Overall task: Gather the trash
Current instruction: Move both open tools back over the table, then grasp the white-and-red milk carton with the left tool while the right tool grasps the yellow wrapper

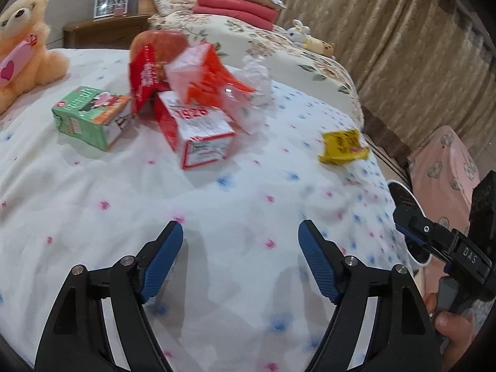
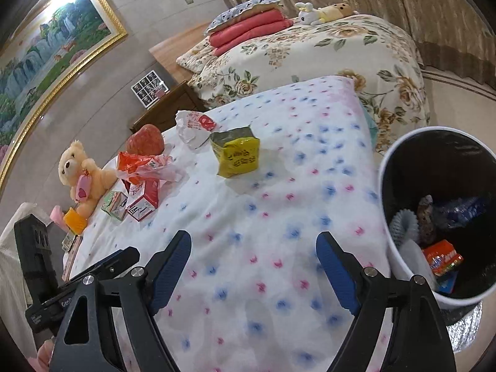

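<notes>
White bedspread dotted with pink and blue flowers carries the trash. Both grippers hang over it with nothing between their blue pads: the left gripper has its jaws spread wide, and the right gripper is spread wide too. A yellow wrapper lies alone near the middle of the spread, well ahead of the right gripper; in the left wrist view it sits toward the bed's right edge. Further left is a cluster: a green carton on its side, a red and white carton just beside it, a red packet and crumpled clear plastic heaped over them, with a red apple-shaped thing behind. A crumpled white paper wrapper rests near the far edge. A cream teddy bear sits at the left. Beside the bed on the right stands a white bin with a black liner, already holding a red packet, a bottle and other scraps
</notes>
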`<state>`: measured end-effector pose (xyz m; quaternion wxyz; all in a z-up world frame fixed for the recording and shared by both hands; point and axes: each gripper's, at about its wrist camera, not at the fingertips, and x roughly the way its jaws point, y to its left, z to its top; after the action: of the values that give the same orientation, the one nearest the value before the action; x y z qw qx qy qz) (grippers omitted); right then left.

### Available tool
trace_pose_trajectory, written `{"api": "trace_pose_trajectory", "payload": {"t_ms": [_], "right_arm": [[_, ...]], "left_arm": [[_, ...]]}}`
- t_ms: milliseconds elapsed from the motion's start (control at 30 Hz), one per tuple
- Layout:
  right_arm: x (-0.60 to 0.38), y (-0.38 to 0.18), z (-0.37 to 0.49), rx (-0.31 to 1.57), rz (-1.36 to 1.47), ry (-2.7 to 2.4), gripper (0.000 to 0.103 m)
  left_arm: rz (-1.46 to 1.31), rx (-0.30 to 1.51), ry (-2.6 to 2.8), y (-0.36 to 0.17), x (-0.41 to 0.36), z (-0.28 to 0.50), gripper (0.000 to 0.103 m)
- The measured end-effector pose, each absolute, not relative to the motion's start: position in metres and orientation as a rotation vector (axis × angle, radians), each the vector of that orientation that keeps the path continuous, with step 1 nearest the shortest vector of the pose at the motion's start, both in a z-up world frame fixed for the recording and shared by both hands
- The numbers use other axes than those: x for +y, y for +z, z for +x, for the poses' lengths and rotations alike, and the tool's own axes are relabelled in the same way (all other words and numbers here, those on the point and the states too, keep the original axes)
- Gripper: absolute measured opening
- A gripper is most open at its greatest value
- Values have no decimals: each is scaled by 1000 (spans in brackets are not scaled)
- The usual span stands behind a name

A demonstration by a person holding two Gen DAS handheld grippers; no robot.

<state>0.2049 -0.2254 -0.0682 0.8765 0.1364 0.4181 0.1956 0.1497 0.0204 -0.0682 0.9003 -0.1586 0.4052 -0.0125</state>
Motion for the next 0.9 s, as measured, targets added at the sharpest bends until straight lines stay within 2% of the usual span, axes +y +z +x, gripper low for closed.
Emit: {"api": "trace_pose_trajectory", "payload": {"t_ms": [367, 767, 800, 833, 867, 900], "right_arm": [[-200, -76, 242, 902, 264, 429, 85], [-186, -81, 284, 899, 264, 399, 85], [-185, -80, 286, 896, 259, 397, 84], [-184, -80, 287, 893, 252, 396, 83], [-183, -80, 287, 887, 242, 392, 78], [-182, -81, 288, 886, 236, 390, 64]], "left_arm": [[-358, 850, 44, -66, 47, 189, 85], [-329, 876, 143, -75, 47, 233, 85], [-328, 872, 147, -75, 47, 233, 84], [-328, 866, 146, -75, 48, 233, 75], [-325, 864, 142, -75, 48, 233, 61], [-318, 865, 140, -74, 48, 233, 60]]}}
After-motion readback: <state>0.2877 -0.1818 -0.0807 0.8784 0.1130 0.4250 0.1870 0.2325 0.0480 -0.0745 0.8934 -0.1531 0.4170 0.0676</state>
